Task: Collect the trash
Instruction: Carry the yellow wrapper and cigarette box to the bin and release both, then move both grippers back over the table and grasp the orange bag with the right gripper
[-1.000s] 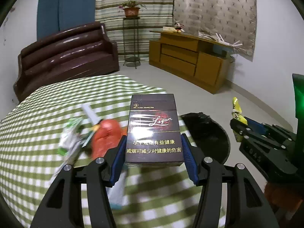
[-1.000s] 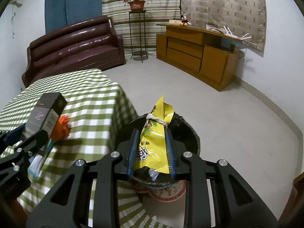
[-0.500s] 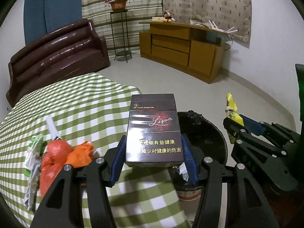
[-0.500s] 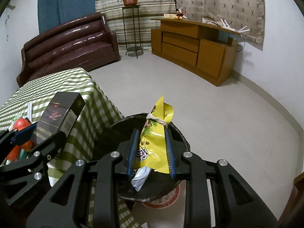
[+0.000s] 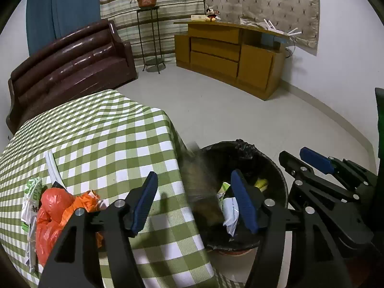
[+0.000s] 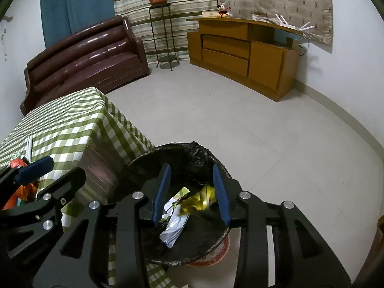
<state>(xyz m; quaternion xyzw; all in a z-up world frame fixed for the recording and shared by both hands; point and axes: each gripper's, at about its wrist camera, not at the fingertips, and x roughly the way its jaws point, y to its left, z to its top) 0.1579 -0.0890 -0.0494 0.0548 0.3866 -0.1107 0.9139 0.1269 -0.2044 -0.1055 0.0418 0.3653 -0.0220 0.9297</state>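
Both my jaws are opening: the box (image 5: 204, 189) I held a second ago drops blurred from my left gripper (image 5: 194, 201), the wrapper (image 6: 200, 199) from my right gripper (image 6: 192, 192), into the bin (image 6: 216, 240). More trash (image 5: 55, 206) waits on the surface (image 5: 108, 139).

A second ago my left claw (image 5: 194, 199) clamps the dark cigarette box (image 5: 202, 187) over the checked surface (image 5: 108, 139); now its jaws are opening and the box is a falling blur between them, touching neither pad, at the bin's (image 5: 276, 165) nine o'clock rim. My right claw (image 6: 190, 192) gripped the yellow snack wrapper (image 6: 200, 198); its jaws are opening too, and the wrapper drops blurred into the bin, onto the white wrappers (image 6: 175, 225) there. Both claws have travelled off the surface toward the bin, so the orange bags (image 5: 55, 213) have slid to eight o'clock in my left view.
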